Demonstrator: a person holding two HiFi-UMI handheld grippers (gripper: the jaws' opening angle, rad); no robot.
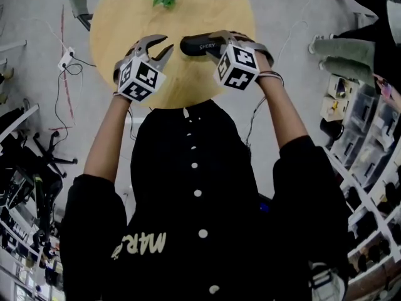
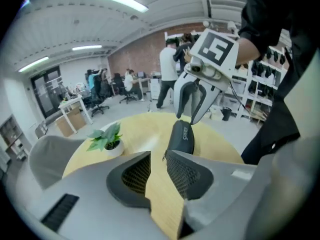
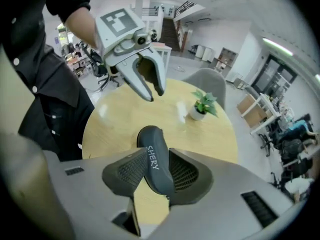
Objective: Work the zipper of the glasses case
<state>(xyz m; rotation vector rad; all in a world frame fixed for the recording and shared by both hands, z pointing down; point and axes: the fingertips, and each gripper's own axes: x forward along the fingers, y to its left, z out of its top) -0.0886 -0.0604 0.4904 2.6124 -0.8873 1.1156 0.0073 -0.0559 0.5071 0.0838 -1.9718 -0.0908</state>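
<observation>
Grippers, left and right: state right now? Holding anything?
Left gripper: open, nothing between the jaws.
Right gripper: closed on the glasses case.

Shirt [image 1: 188, 243]: we wear black, with white buttons [image 1: 198, 193] and pale lettering [image 1: 141, 244].
Sleeves [image 1: 94, 209]: ours are black, ending by the elbow.
Wrist: thin bands [image 1: 270, 75] circle our right one.
Grippers: our left gripper [image 1: 164, 47] and right gripper [image 1: 213, 46] carry white cubes [image 1: 139, 79] with black square markers.
Fingers [image 2: 134, 176]: dark grey, mesh-faced.
</observation>
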